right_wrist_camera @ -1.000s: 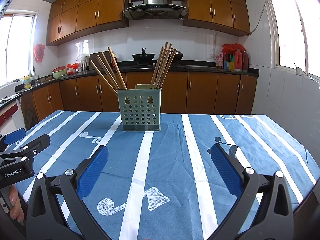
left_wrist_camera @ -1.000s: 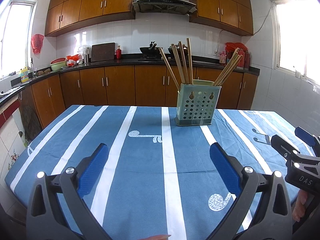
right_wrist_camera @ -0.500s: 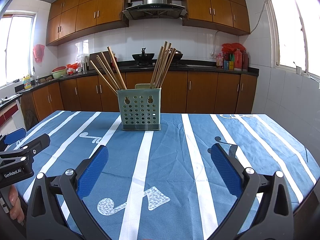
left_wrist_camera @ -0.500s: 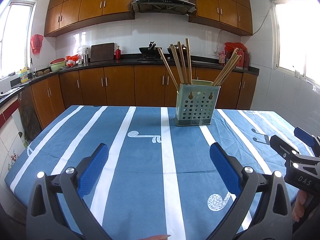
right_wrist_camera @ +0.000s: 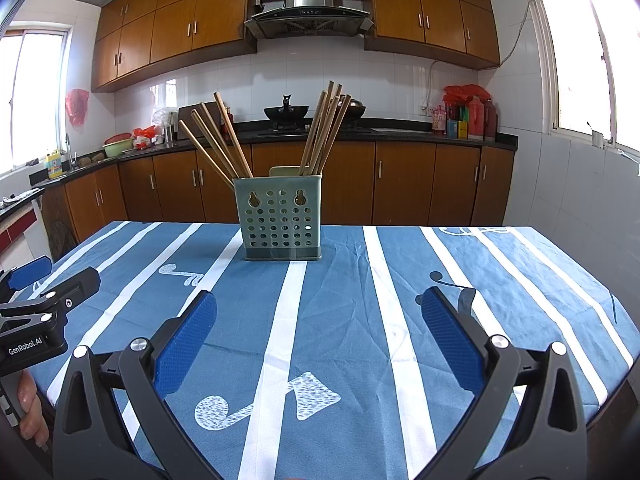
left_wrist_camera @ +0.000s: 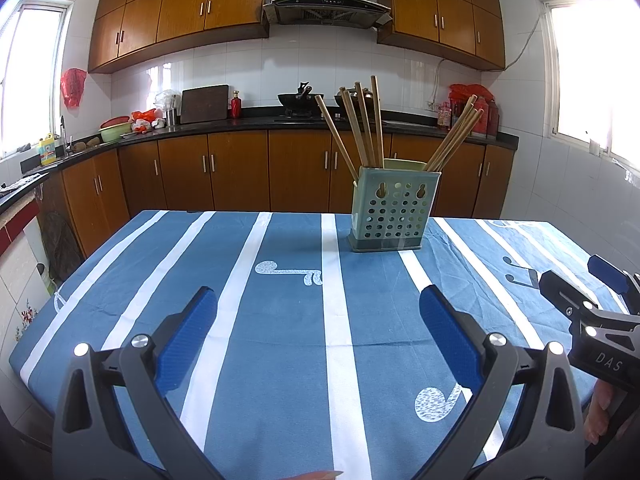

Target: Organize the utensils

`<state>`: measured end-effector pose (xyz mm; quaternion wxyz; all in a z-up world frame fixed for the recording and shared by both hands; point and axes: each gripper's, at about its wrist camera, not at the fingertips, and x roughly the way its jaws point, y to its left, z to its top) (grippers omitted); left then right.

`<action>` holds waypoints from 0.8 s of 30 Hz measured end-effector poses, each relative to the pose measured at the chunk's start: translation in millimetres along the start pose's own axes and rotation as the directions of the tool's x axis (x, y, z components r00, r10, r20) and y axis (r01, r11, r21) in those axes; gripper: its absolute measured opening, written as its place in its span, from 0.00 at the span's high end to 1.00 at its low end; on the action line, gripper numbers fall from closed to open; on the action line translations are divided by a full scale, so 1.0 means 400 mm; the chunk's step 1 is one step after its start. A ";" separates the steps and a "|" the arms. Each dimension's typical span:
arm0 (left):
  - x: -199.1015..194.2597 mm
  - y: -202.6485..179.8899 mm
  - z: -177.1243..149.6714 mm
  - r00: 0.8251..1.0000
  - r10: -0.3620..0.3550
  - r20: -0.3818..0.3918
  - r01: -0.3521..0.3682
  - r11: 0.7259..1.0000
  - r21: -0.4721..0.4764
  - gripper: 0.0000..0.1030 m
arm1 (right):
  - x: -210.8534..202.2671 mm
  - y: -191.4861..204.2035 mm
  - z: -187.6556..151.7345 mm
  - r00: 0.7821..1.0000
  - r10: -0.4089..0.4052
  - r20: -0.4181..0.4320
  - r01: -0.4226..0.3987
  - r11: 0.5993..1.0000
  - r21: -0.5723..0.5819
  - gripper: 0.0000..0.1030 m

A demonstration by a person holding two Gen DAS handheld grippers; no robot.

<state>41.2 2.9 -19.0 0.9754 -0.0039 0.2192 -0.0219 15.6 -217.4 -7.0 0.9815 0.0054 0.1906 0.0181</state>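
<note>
Chopsticks (right_wrist_camera: 224, 136) sit in two splayed bunches, left bunch and right bunch (right_wrist_camera: 326, 128), inside the green perforated holder (right_wrist_camera: 280, 218), which stands upright at the far middle of the blue striped tablecloth (right_wrist_camera: 360, 320). Left gripper (left_wrist_camera: 318, 320) and right gripper (right_wrist_camera: 318, 320) both spread wide, empty, hovering low over the near cloth, well apart from the holder. Risk: the holder looks light and top-heavy, so a sideways nudge on the leaning sticks could tip it or flick them out; thin round sticks may also slip from the pads. Open cloth all around the holder, clear approach from near side. Table edges close on right and near; the two tools sit side by side, so watch for crossing.
</note>
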 end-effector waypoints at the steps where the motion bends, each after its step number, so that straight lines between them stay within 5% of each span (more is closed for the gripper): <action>1: 0.001 -0.002 0.000 1.000 -0.001 -0.001 0.001 1.000 -0.001 0.04 | 0.000 0.000 0.000 1.000 0.000 0.000 0.000 1.000 0.000 0.02; 24: 0.003 0.005 -0.004 1.000 -0.004 -0.014 0.003 1.000 -0.013 0.04 | 0.001 -0.001 0.000 1.000 -0.001 -0.002 0.001 1.000 0.003 0.02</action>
